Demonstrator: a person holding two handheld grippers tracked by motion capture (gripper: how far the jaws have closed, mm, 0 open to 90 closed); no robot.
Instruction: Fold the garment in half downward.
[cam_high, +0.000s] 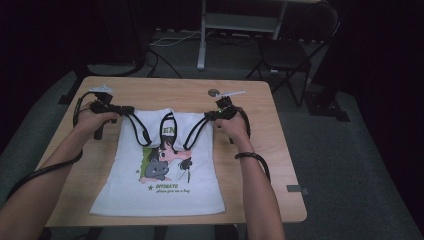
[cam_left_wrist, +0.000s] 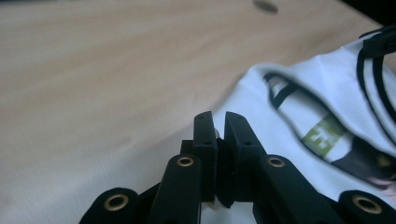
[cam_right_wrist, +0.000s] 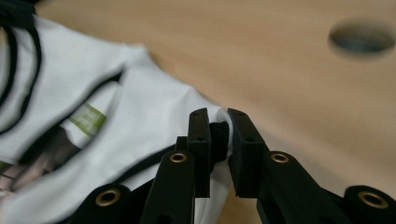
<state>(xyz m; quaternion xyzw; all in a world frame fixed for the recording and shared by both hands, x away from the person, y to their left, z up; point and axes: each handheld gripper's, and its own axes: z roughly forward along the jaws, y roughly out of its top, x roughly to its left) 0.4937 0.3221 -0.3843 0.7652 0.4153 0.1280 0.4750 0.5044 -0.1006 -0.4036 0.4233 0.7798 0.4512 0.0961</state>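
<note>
That white printed tank top looks light and floppy, so both the left gripper and right gripper are pinched tight on its folded top corners, the sensible hold.

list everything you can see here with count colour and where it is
white printed t-shirt: one, white with cartoon print and black trim, flat on table, top edge folded toward its middle
light wooden table: one, tan, centre
round cable hole: one, grey, table's far edge
black folding chair: one, black, behind table
grey metal stand: one, grey, far floor
left gripper: one, black, jaws shut on shirt's left fold
right gripper: one, black, jaws shut on shirt's right fold
forearms: two, from bottom
</note>
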